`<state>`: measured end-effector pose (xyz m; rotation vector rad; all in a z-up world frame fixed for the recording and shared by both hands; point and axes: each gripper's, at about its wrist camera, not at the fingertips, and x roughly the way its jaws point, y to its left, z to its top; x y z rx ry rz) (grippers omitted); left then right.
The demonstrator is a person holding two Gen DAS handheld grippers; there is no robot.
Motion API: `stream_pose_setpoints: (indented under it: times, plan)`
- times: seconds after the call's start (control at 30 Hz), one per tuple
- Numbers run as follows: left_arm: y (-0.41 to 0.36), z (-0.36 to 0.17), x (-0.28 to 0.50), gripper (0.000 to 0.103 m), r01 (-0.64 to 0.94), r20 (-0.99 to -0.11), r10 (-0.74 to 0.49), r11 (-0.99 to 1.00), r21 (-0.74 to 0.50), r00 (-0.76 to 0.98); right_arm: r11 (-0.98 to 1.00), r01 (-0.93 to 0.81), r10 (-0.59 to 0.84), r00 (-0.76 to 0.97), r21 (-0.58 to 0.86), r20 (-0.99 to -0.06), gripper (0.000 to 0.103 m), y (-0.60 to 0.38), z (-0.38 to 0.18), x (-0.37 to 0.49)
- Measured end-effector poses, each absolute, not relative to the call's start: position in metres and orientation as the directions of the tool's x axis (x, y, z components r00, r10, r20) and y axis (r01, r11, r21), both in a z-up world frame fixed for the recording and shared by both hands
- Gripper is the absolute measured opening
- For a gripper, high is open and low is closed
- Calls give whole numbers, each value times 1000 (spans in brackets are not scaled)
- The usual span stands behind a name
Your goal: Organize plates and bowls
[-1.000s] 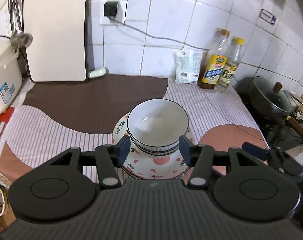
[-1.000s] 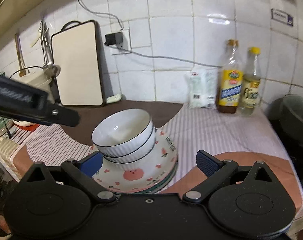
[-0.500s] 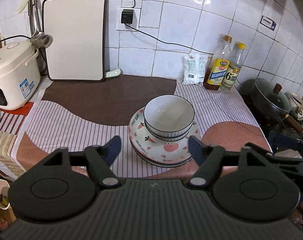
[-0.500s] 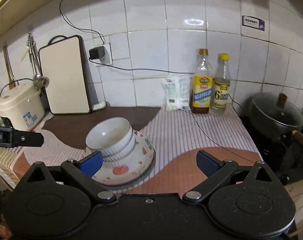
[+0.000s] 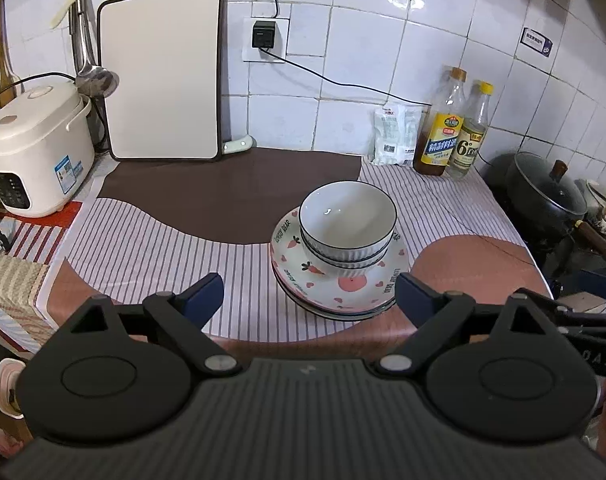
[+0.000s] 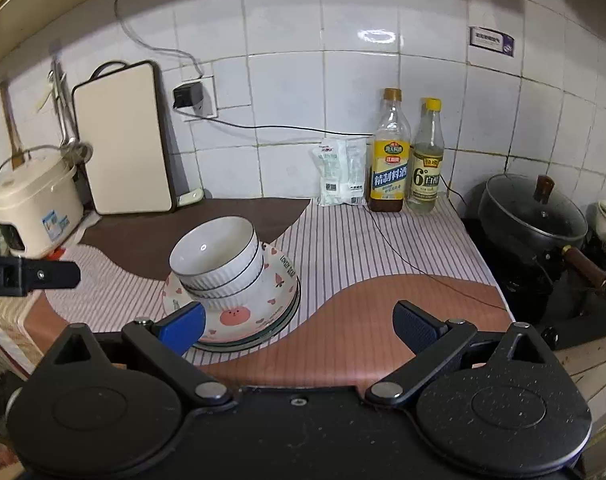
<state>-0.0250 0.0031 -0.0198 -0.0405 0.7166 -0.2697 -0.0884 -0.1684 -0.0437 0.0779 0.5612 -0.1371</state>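
Nested white ribbed bowls (image 5: pixel 347 222) with dark rims sit on a stack of plates (image 5: pixel 335 290) printed with pink fruit, on the striped counter mat. My left gripper (image 5: pixel 311 298) hangs back from the stack near the counter's front edge. Its jaws are opening and press on nothing. In the right wrist view the bowls (image 6: pixel 217 258) and plates (image 6: pixel 259 310) lie to the left of centre. My right gripper (image 6: pixel 299 324) stands open and empty beside them, its left fingertip (image 6: pixel 183 326) in front of the plates' rim. A part of the left gripper (image 6: pixel 31 276) shows at the left edge.
A rice cooker (image 5: pixel 35 148) and an upright cutting board (image 5: pixel 163 76) stand at the back left. A white packet (image 5: pixel 395 136) and two bottles (image 5: pixel 443 136) line the tiled wall. At the right sits a lidded black pot (image 5: pixel 547 188) on the stove. A cable (image 6: pixel 403 256) crosses the mat.
The left jaws have spread wide from either side of the bowls. Both grippers have drawn back from the stack, which now looks smaller and farther off.
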Motion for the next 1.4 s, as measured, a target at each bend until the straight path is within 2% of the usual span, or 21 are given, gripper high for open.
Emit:
stream_pose_setpoints:
  times: [0.43, 1.13, 1.3, 1.4]
  plan:
    - [2, -21, -45, 96, 208, -591, -222, 974, -92, 776, 986, 161, -120, 846, 35, -519, 102, -165, -37, -102]
    - [-4, -35, -52, 96, 215, -608, -196, 976, -43, 770, 985, 171, -140, 855, 16, -499, 102, -167, -42, -113]
    - [-8, -35, -60, 96, 219, -585, -180, 976, -5, 791, 984, 176, -147, 861, 14, -486, 102, -168, -45, -115]
    - [-9, -36, -62, 96, 219, -591, -190, 975, -23, 784, 985, 171, -142, 864, 16, -483, 102, -169, -47, -117]
